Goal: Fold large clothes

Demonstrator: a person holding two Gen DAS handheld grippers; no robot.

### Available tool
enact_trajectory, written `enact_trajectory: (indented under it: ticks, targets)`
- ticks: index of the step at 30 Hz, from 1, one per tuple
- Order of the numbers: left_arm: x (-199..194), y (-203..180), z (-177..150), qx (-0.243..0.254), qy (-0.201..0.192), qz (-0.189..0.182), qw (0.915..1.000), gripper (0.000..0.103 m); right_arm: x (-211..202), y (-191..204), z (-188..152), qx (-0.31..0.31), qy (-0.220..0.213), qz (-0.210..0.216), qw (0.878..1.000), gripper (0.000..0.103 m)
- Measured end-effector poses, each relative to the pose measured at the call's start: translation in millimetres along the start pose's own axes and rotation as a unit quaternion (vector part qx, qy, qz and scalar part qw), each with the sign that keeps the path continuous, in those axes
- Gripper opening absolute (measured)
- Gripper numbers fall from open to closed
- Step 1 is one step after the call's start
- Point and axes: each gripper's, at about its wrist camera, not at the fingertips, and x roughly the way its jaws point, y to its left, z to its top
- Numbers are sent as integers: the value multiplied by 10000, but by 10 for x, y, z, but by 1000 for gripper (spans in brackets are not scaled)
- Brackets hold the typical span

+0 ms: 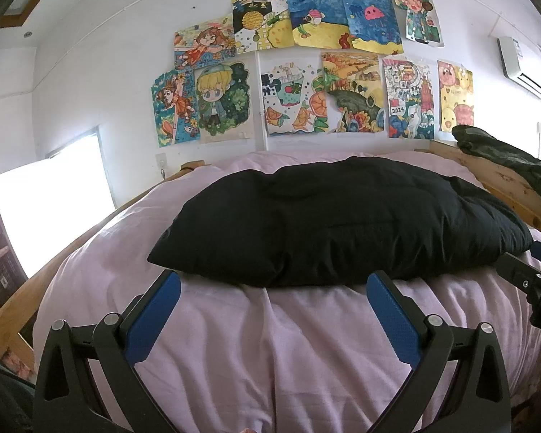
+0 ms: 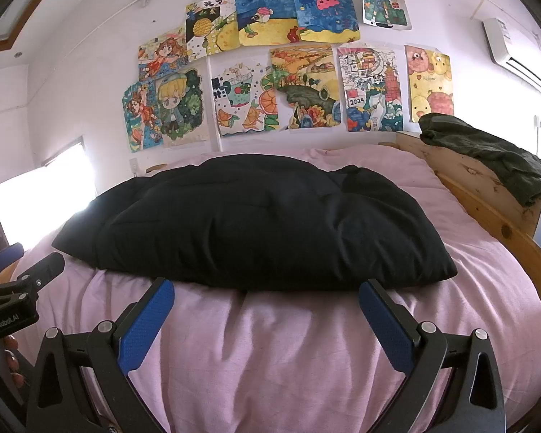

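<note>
With both grippers' fingers (image 1: pixel 155 310) (image 2: pixel 386 324) spread and empty, we risk pinching the pink sheet (image 2: pixel 270 342) instead of the black padded jacket (image 1: pixel 335 220).

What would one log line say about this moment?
step: before grasp | left tongs: open, empty | right tongs: open, empty | black coat: lying puffy on pink bed | tongs: short of coat's near edge

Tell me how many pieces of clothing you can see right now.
2: a black padded garment lying across the pink bed, and a dark green garment draped over the wooden bed frame at right. Others may be hidden.
</note>
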Motion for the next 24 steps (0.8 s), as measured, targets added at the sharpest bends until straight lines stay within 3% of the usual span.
enact_trajectory:
  ticks: [24]
  targets:
    - [18,70,-4,37,-7,-14,10000,101,5,4,2,9,9,-3,10000,103]
